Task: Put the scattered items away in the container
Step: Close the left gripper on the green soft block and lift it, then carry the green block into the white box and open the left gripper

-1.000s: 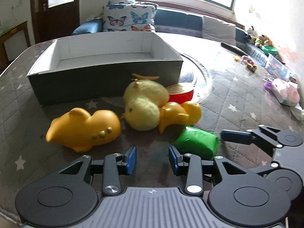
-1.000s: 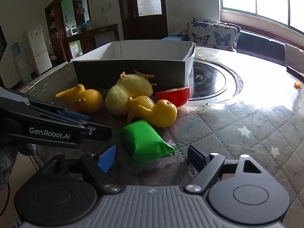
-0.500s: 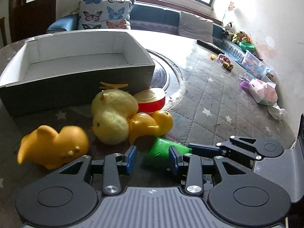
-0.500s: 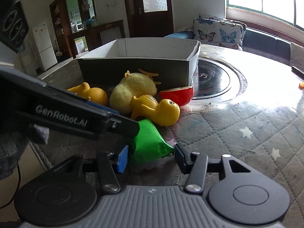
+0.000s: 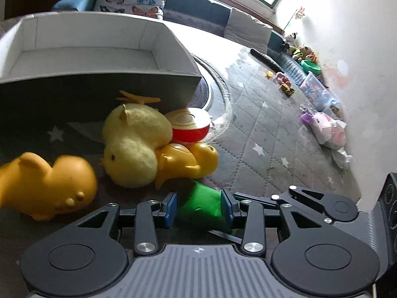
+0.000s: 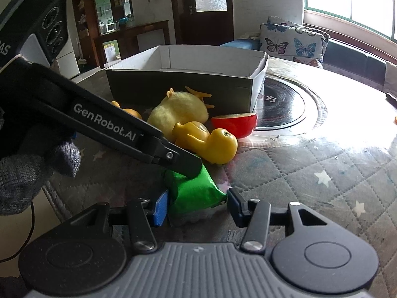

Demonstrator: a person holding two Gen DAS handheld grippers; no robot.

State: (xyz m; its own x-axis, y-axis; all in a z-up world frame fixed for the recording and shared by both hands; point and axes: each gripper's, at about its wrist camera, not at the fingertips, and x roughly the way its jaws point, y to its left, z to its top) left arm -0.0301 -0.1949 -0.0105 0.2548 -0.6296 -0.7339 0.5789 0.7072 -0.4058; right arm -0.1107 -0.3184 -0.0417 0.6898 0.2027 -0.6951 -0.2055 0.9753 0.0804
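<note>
Green packet lies on the quilted table cover, in front of the open box. Left gripper brackets the packet, both blue pads touching its sides. Right gripper straddles the same packet; its left pad touches, while contact at its right pad cannot be told. Yellow rubber duck, plush chick, red half-apple and orange toy lie between packet and box.
</note>
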